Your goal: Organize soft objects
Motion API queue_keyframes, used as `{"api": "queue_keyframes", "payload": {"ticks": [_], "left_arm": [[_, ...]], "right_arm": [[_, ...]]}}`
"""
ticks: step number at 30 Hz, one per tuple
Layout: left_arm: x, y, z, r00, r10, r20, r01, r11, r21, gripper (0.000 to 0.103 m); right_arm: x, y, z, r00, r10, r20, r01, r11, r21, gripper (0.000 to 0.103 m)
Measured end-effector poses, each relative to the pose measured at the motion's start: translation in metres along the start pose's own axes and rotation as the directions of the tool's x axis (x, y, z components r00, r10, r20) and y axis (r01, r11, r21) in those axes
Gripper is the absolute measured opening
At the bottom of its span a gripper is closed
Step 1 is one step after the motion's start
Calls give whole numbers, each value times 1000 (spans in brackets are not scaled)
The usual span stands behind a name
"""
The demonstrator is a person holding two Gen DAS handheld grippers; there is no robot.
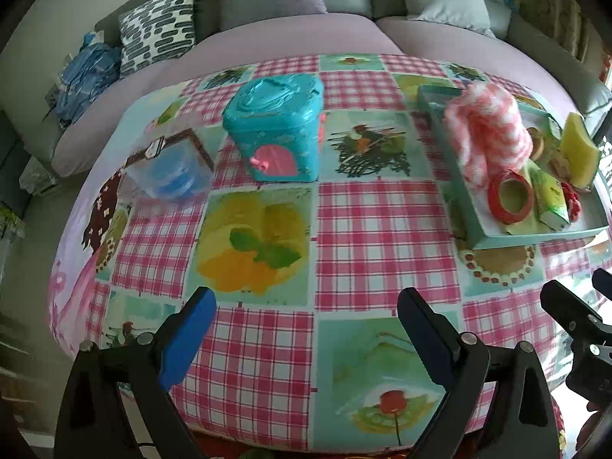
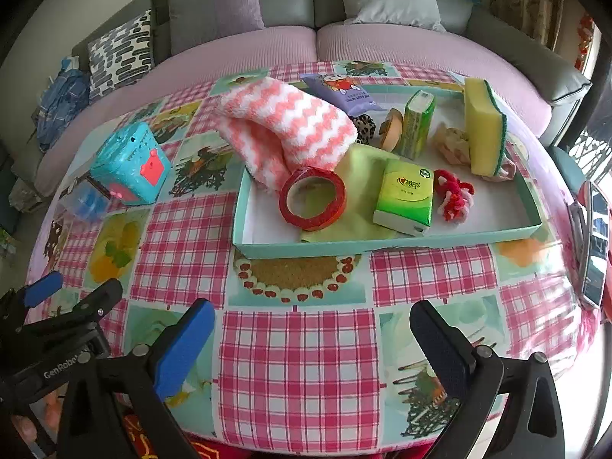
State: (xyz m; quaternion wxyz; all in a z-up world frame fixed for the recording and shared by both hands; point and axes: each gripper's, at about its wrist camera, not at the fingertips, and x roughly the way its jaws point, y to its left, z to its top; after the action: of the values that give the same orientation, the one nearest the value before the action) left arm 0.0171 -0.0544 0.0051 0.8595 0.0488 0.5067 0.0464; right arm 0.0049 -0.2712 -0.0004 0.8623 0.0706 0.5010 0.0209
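A teal tray (image 2: 386,244) on the table holds a fluffy pink-and-white sock (image 2: 290,126), a yellow sponge (image 2: 482,126), a green cloth (image 2: 359,176), a red pipe-cleaner twist (image 2: 453,195), a beige scrunchie (image 2: 453,143), a red tape roll (image 2: 313,198) and two green tissue packs (image 2: 405,197). The tray (image 1: 535,235) and sock (image 1: 487,134) also show in the left wrist view. My left gripper (image 1: 306,329) is open and empty above the table's near edge. My right gripper (image 2: 313,340) is open and empty in front of the tray.
A teal bin (image 1: 277,134) and a clear box with blue contents (image 1: 172,168) stand at the table's back left. A purple packet (image 2: 344,90) leans at the tray's back. A sofa with cushions (image 2: 313,11) lies behind. A phone (image 2: 594,241) lies at the right edge.
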Motion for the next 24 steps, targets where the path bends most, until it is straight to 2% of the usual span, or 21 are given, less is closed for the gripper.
{"api": "queue_keyframes", "payload": {"ticks": [7, 24], "left_arm": [[3, 5, -2, 999, 30, 12, -30, 999, -31, 96], [9, 1, -3, 998, 62, -3, -62, 998, -2, 96]], "right_arm": [[7, 1, -3, 999, -31, 37, 31, 1000, 0, 103], [26, -4, -13, 998, -65, 26, 64, 997, 38, 103]]}}
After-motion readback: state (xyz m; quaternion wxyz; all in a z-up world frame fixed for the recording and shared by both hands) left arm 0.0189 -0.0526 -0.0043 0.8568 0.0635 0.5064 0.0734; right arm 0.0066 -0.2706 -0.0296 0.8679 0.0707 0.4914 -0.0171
